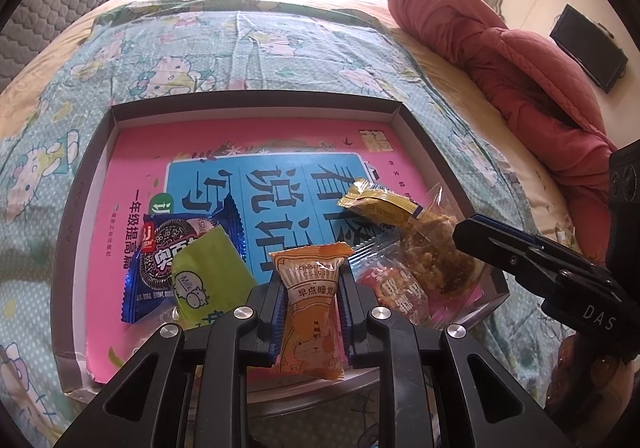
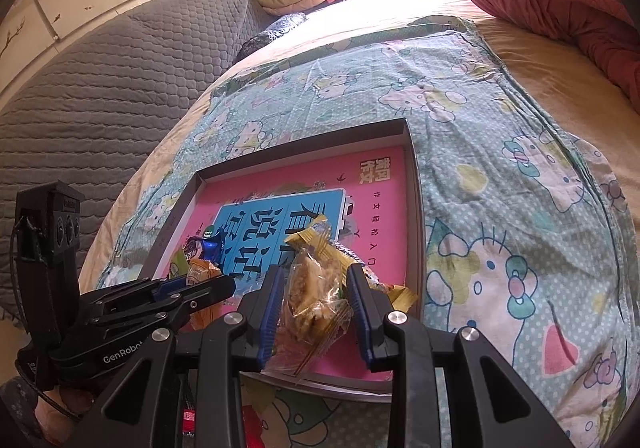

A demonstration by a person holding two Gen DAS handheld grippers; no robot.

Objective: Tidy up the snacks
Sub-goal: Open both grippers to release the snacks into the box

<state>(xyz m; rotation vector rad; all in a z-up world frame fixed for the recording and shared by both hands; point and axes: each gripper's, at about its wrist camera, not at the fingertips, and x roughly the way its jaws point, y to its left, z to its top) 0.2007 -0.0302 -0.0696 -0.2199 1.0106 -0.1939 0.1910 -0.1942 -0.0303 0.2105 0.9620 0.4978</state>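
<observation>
Left gripper (image 1: 310,302) is clamped on an orange cat-print snack (image 1: 310,308) over the near edge of the shallow box (image 1: 256,104). Right gripper (image 2: 314,312) pinches a clear-wrapped pastry (image 2: 310,300) (near right corner). Other snacks lie inside.

- The green milk packet (image 1: 208,280) covers part of the blue cookie packet (image 1: 160,268).
- The orange cat packet (image 1: 310,312) hides its sides between the jaws.
- The tray (image 1: 80,208) near edge is behind the left gripper (image 1: 310,300).
- The small print on the pink book (image 1: 132,232) cannot be read.
</observation>
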